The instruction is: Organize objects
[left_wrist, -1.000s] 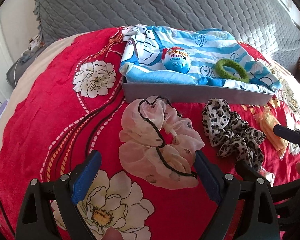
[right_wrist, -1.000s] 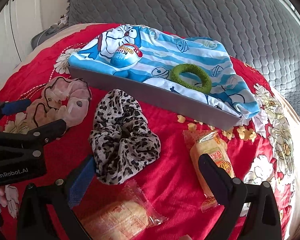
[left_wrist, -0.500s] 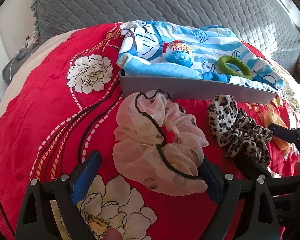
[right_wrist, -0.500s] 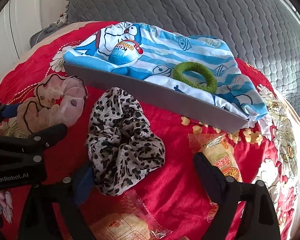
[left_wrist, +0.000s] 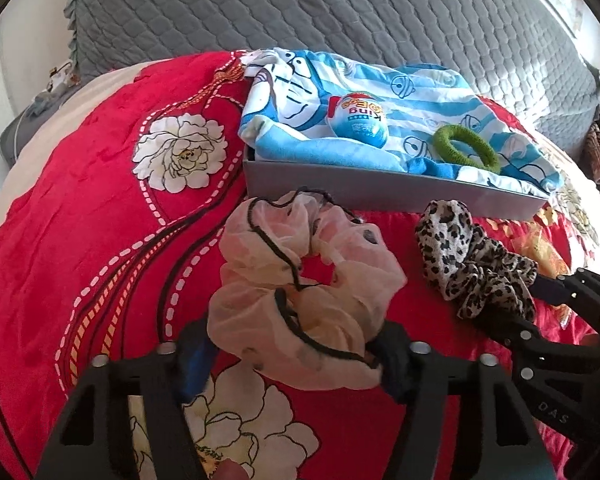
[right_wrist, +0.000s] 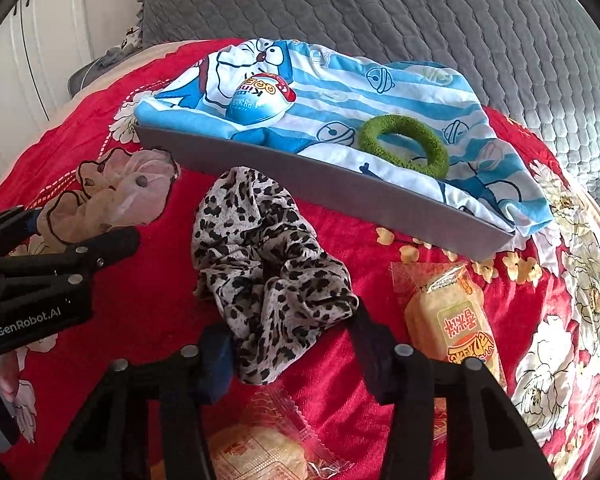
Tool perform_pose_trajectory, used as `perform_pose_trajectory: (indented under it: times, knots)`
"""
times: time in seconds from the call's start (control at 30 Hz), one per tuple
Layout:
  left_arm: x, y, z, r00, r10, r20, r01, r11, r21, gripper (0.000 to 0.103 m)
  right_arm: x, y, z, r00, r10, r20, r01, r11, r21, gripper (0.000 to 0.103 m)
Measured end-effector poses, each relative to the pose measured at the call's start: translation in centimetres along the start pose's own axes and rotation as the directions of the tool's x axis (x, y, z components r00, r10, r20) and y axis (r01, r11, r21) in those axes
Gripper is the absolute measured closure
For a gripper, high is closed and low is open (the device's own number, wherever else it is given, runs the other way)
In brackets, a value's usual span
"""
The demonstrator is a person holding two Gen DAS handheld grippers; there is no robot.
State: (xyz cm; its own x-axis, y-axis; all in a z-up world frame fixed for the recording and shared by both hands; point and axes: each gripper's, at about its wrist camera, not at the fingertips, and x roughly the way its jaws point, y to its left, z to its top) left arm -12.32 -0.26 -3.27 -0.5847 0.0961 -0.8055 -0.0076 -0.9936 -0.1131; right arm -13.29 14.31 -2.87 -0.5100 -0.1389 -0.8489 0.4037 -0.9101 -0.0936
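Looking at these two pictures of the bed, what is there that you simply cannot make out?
- Inside of the grey tray: both views, covered by the blue cartoon cloth.
- Lower snack packet: right wrist view, cut off by the bottom edge and the right gripper.
- Near edge of the sheer pink scrunchie: left wrist view, hidden by the left gripper, whose jaws have just been closing around it.
- Egg toy small print: too small.

Your right gripper (right_wrist: pixel 296 354) has just been closing its jaws onto the leopard scrunchie (right_wrist: pixel 268 268), pads touching its near end. A wrapped snack (right_wrist: pixel 456 320) lies just beside it
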Motion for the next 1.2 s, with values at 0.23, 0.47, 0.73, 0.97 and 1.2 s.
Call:
perform_pose_trajectory:
  times: [0.23,0.47,0.73,0.97,1.2]
  knots:
    - [-0.4,-0.2,0.0,1.0,-0.029,0.007,0.029,1.0,-0.003,0.064,-0.1,-0.1,0.0,1.0,0.004,-0.003,-0.004,1.0,0.006,0.057]
    - [-0.5,-0.3,-0.1,0.999,-0.037,-0.002,0.037,0.999,-0.003,0.083,-0.1,-0.1,0.0,1.0,0.013,-0.008,-0.012,1.0,0.013,0.061]
    - [-0.8,-0.7,-0.1,0.999,-0.047,-0.006,0.047,0.999,-0.002,0.088,-0.3,-0.3,0.1,1.0,0.018,-0.009,-0.018,1.0,0.018,0.075]
    - [-1.4,-1.1,0.0,0.999,-0.05,0.0,0.05,0.999,0.002,0.088,-0.7,-0.3,0.1,1.0,0.027,-0.011,-0.026,1.0,0.014,0.08]
    - [-1.8,-1.5,-0.1,0.999,-0.041,-0.004,0.041,0.999,0.011,0.088,-1.3,-0.5,0.3,0.999,0.036,-0.004,-0.036,0.999,0.019,0.081]
